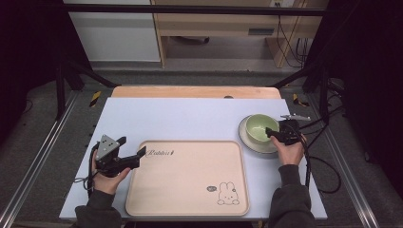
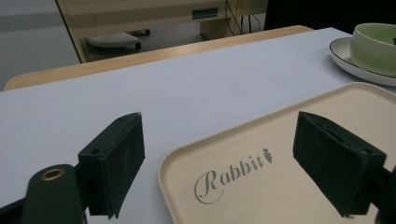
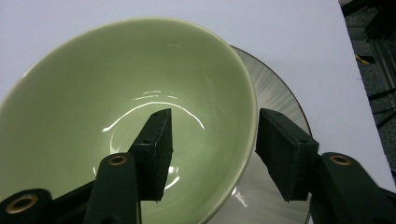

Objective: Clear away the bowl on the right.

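Two black jaws of the right gripper [image 3: 212, 156] straddle the near rim of the pale green ceramic bowl [image 3: 116, 88], one inside, one outside, not pressing. The high view shows this bowl standing on a white dark-rimmed plate [image 1: 247, 140] at the counter's right. The left gripper [image 2: 219, 165], jaws spread, hovers over the beige rabbit-printed tray [image 2: 289, 196].

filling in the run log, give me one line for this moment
right gripper: jaws astride green bowl rim, not yet clamped | bowl on plate | left gripper: open over tray corner
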`<state>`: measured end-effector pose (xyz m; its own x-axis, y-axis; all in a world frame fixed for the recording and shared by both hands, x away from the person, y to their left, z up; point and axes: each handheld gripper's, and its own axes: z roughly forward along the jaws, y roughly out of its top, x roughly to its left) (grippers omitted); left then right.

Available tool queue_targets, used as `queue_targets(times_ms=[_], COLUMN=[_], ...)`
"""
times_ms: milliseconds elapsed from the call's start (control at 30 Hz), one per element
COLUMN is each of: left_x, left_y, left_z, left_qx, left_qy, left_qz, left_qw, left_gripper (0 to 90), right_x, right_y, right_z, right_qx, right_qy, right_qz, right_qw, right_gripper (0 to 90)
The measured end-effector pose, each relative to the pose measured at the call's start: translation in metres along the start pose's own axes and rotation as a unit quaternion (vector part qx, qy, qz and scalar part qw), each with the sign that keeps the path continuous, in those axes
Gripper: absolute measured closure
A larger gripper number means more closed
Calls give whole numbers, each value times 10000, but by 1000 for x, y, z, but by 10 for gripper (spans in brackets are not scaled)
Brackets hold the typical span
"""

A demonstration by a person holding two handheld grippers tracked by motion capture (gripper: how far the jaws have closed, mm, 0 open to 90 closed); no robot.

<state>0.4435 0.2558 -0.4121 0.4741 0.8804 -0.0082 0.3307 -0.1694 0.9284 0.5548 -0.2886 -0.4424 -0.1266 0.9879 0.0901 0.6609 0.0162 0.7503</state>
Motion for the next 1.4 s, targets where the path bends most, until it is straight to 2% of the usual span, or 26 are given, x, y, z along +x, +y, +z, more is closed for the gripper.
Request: queue_targets(times_ms=[67,200,467,533,633,767,900,933,967,1167,1400], left_x=[0,1,0,0,0,0,1,1,1,1,2], left_y=[0,0,0,-1,-1,-1,-1,-1,-1,-2,-2], left_z=[0,0,1,1,2,2,2,2,2,2,1], left_qx=[3,10,24,44,48,49,57,58,58,75,59], left_qy=[-2,-1,5,4,4,4,12,14,20,24,25], left_qz=[5,-12,15,15,14,17,16,12,12,14,3], left_qw=[10000,10000,10000,10000,10000,10000,10000,10000,10000,10000,10000], left_gripper=[161,161,163,163,164,164,165,164,165,165,166], right_x=[-1,-1,-5,-5,-7,-8,-7,-7,-6,-6,-5], right_y=[0,0,-1,0,0,1,3,3,3,5,7], right_z=[2,5,9,10,12,11,13,13,14,15,16], right_qx=[67,198,392,439,490,532,560,581,568,538,526], right_qy=[-30,18,87,160,229,282,217,127,95,98,20], right_qz=[-44,115,235,390,408,580,604,513,521,716,757], right_qw=[10000,9997,9989,9981,9977,9965,9964,9969,9970,9959,9957], right_gripper=[486,527,596,616,641,670,712,723,735,795,830])
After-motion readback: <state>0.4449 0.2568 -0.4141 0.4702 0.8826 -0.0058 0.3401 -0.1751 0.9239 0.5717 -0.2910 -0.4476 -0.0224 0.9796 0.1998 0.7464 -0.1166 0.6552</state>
